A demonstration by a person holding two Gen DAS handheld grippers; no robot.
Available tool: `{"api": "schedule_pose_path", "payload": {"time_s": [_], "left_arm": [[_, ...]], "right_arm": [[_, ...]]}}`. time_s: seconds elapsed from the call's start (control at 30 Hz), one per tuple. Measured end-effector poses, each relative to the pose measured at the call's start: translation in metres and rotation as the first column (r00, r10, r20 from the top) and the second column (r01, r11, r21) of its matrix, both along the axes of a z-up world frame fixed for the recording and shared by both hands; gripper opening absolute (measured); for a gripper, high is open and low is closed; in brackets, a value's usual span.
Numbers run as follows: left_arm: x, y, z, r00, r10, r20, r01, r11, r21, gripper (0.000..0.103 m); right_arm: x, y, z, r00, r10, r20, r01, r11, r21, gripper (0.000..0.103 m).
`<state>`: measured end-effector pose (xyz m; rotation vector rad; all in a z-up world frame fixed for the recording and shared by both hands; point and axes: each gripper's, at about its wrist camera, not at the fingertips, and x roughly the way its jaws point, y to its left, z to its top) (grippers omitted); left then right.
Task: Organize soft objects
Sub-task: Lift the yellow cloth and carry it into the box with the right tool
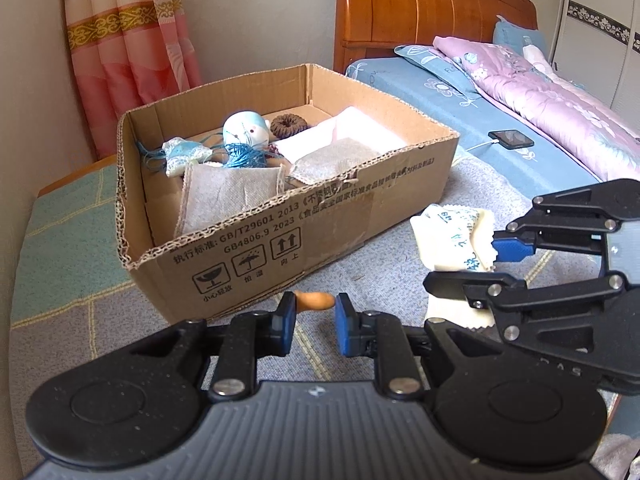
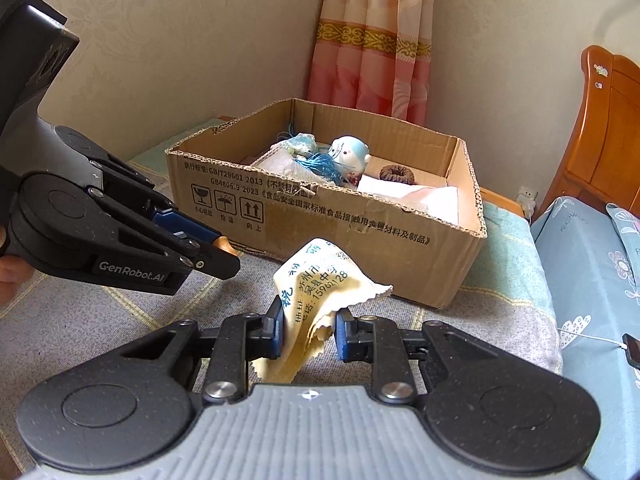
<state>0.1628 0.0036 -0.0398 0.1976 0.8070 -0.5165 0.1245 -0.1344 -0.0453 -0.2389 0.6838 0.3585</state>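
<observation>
An open cardboard box (image 1: 304,236) stands on a patchwork-covered surface. It holds a blue-white plush toy (image 1: 245,128), a brown scrunchie (image 1: 287,124), grey fabric pouches (image 1: 228,196) and a pale pink cloth (image 1: 352,128). My left gripper (image 1: 316,320) is shut on a small orange-brown piece (image 1: 316,301) just in front of the box. To its right, my right gripper (image 2: 310,332) is shut on a cream cloth with blue print (image 2: 320,284), lifted off the cover. The box (image 2: 320,220) lies beyond it, and the left gripper (image 2: 218,246) is at the left.
A bed with a blue sheet (image 1: 420,92), a pink quilt (image 1: 540,96) and a phone on a cable (image 1: 511,139) lies right of the box. A wooden headboard (image 1: 420,4) and a pink curtain (image 1: 128,40) stand behind. A hand (image 2: 10,276) shows at the left edge.
</observation>
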Motion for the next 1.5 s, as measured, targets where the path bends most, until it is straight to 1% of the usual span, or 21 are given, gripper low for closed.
{"api": "schedule_pose_path", "payload": {"time_s": [0.27, 0.37, 0.5, 0.6, 0.7, 0.8, 0.83, 0.9, 0.93, 0.97, 1.03, 1.1, 1.17, 1.23, 1.37, 1.5], "left_arm": [[-0.009, 0.006, 0.021, 1.000, -0.012, 0.009, 0.012, 1.000, -0.005, 0.019], [-0.013, 0.008, 0.036, 0.999, -0.022, 0.029, 0.022, 1.000, -0.013, 0.019], [-0.011, 0.008, 0.061, 0.996, -0.027, 0.080, 0.029, 0.999, -0.020, 0.019], [-0.001, 0.004, 0.076, 0.991, -0.029, 0.130, 0.031, 0.999, -0.015, 0.019], [0.019, -0.004, 0.087, 0.984, -0.038, 0.173, 0.037, 0.999, 0.007, 0.019], [0.048, -0.013, 0.089, 0.984, -0.029, 0.175, 0.025, 0.999, 0.023, 0.020], [0.057, -0.016, 0.088, 0.985, -0.029, 0.170, 0.025, 0.999, 0.025, 0.023], [0.073, -0.023, 0.084, 0.984, -0.026, 0.174, 0.019, 0.999, 0.041, 0.035], [0.080, -0.026, 0.081, 0.984, -0.019, 0.178, 0.010, 0.999, 0.052, 0.055], [0.085, -0.029, 0.078, 0.984, -0.013, 0.179, 0.002, 0.998, 0.063, 0.081], [0.091, -0.031, 0.072, 0.985, -0.010, 0.171, -0.001, 0.998, 0.067, 0.101], [0.090, -0.031, 0.070, 0.982, 0.008, 0.190, -0.021, 0.998, 0.066, 0.101], [0.085, -0.029, 0.069, 0.973, 0.037, 0.229, -0.054, 0.996, 0.069, 0.101], [0.079, -0.026, 0.070, 0.972, 0.036, 0.232, -0.053, 0.996, 0.068, 0.101], [0.069, -0.015, 0.073, 0.967, 0.078, 0.241, -0.097, 0.993, 0.066, 0.103], [0.049, 0.003, 0.076, 0.951, 0.143, 0.274, -0.163, 0.985, 0.051, 0.102]], "right_arm": [[-0.006, -0.006, 0.012, 1.000, 0.009, 0.008, -0.009, 1.000, -0.009, 0.028], [-0.008, -0.009, 0.019, 1.000, 0.020, 0.017, -0.020, 1.000, -0.006, 0.028], [-0.010, -0.013, 0.033, 0.999, 0.038, 0.030, -0.038, 0.999, 0.009, 0.028], [-0.010, -0.016, 0.043, 0.998, 0.046, 0.047, -0.046, 0.999, 0.016, 0.028], [-0.006, -0.019, 0.052, 0.997, 0.043, 0.062, -0.044, 0.999, 0.021, 0.028], [-0.002, -0.021, 0.058, 0.996, 0.039, 0.085, -0.040, 0.999, 0.012, 0.028], [0.001, -0.021, 0.060, 0.995, 0.035, 0.092, -0.036, 0.999, 0.008, 0.028], [0.006, -0.022, 0.064, 0.994, 0.032, 0.103, -0.032, 0.999, -0.002, 0.028], [0.009, -0.022, 0.065, 0.994, 0.032, 0.109, -0.031, 0.999, -0.006, 0.028], [0.012, -0.022, 0.067, 0.993, 0.031, 0.115, -0.030, 1.000, -0.009, 0.028], [0.019, -0.023, 0.070, 0.992, 0.030, 0.119, -0.029, 1.000, -0.012, 0.028], [0.028, -0.024, 0.072, 0.992, 0.024, 0.122, -0.023, 1.000, -0.014, 0.028], [0.036, -0.024, 0.074, 0.992, 0.017, 0.127, -0.015, 1.000, -0.020, 0.028], [0.048, -0.024, 0.075, 0.992, 0.009, 0.126, -0.006, 1.000, -0.026, 0.028], [0.075, -0.023, 0.081, 0.993, -0.003, 0.120, 0.006, 1.000, -0.024, 0.028], [0.110, -0.018, 0.084, 0.995, -0.019, 0.100, 0.020, 1.000, -0.012, 0.028]]}}
